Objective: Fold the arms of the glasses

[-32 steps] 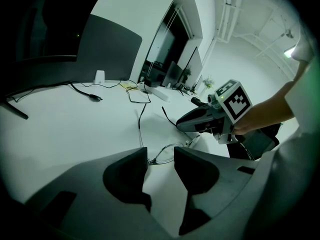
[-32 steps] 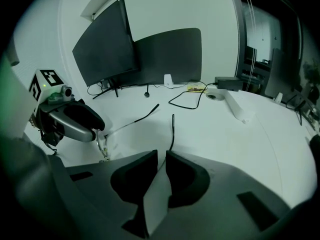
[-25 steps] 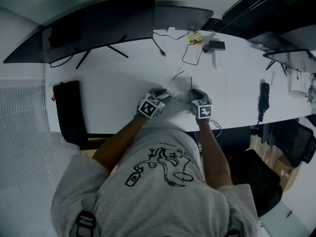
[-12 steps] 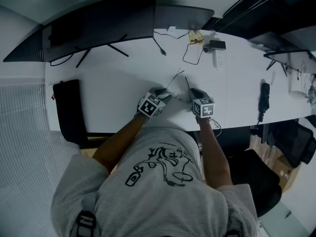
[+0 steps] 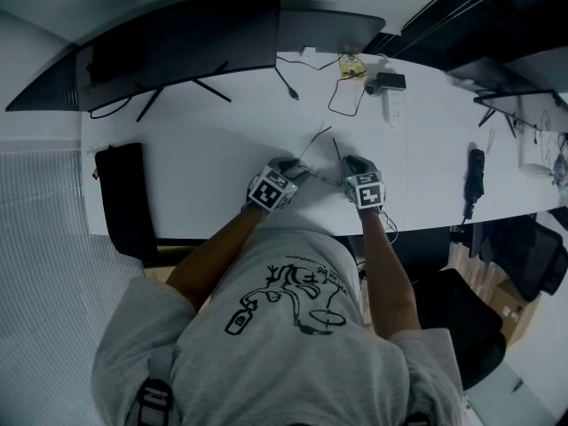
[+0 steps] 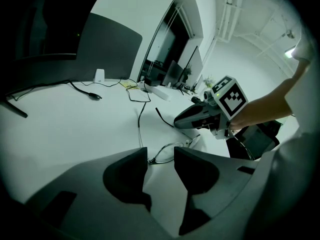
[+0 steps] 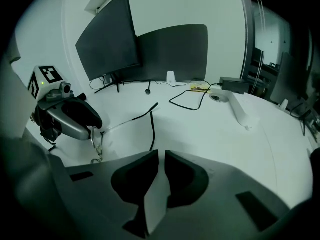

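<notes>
Thin wire-framed glasses [image 5: 335, 149] stand on the white table [image 5: 204, 149] with both arms pointing away from me. My left gripper [image 5: 297, 171] sits at the frame's left end. One lens [image 6: 165, 151] spans the gap between the jaws of the left gripper [image 6: 161, 156], and they look shut on its rim. My right gripper [image 5: 349, 162] is at the near end of the right arm [image 7: 152, 131]. The jaws of the right gripper [image 7: 161, 156] stand a narrow slit apart, and the arm runs in behind the left jaw's tip. The left arm [image 7: 130, 119] angles off leftward.
A dark curved monitor [image 5: 177, 47] stands at the back of the table. A black pad [image 5: 124, 198] lies far left. Cables [image 5: 342, 96] and a white power strip [image 5: 393, 109] lie behind the glasses. A dark object [image 5: 475, 180] lies at the right, and the table's front edge runs just below the grippers.
The far tip of the glasses' right arm has swung to the left, toward the other arm. The right gripper has rolled slightly. The left gripper has stayed still.
</notes>
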